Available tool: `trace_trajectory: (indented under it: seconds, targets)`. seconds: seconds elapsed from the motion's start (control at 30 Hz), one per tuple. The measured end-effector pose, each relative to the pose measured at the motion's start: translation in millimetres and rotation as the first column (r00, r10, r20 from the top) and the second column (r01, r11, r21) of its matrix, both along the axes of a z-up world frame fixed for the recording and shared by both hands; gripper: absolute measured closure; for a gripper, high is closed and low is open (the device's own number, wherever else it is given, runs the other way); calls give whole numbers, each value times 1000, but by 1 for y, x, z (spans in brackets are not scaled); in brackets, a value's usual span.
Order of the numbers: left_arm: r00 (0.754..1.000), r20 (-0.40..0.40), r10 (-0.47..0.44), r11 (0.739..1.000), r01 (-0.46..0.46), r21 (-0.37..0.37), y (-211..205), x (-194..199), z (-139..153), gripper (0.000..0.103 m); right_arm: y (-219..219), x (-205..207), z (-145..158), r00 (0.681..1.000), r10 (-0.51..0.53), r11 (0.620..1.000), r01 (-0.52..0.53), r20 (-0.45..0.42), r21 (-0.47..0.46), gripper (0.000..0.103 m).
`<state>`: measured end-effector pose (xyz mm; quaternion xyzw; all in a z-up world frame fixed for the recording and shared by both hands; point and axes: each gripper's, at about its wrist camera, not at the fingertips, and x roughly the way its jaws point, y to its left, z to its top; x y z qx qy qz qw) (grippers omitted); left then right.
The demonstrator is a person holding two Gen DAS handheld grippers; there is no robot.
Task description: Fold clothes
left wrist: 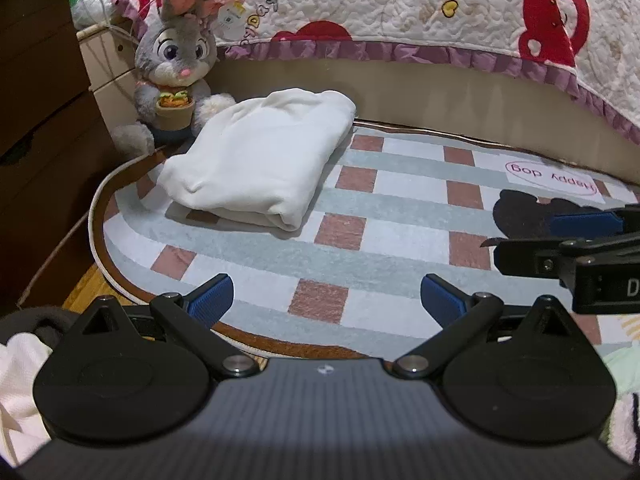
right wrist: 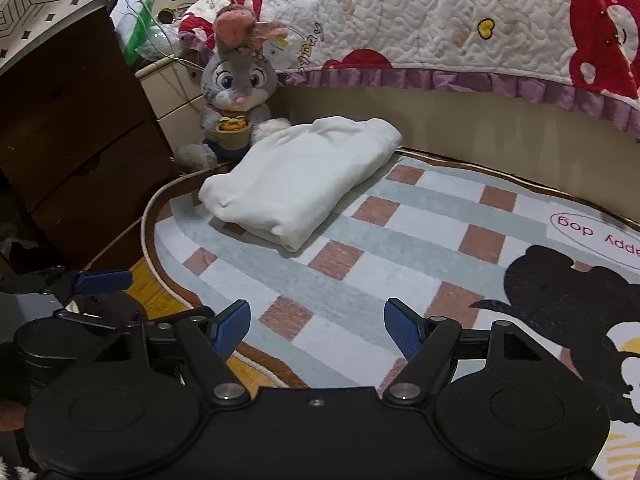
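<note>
The left gripper point(left wrist: 326, 298) has its jaws wide and empty, and the right gripper point(right wrist: 317, 330) is likewise spread with nothing between its jaws, both hanging above the checked rug point(left wrist: 400, 216). If either comes back down carelessly, a fingertip could likely snag the top layer and pull the fold open. The white garment point(left wrist: 256, 160) lies folded into a thick, soft rectangle at the rug's far left corner, just beside the plush rabbit point(left wrist: 176, 60).
</note>
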<state>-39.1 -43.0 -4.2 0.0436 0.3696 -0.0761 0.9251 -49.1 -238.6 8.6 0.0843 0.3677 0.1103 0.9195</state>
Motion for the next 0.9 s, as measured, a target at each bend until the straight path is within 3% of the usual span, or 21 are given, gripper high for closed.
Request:
trace_trajectory:
  seconds: [0.4,0.9]
  targets:
    - [998,26,65,998,-65,21,2,9,4,1,11,3,3,998,16,999,-13,64,-40,25]
    - [997,21,70,997,-71,27,-1,7,5,1,9,-3,7,998,-3,1000,4,64,-21,25]
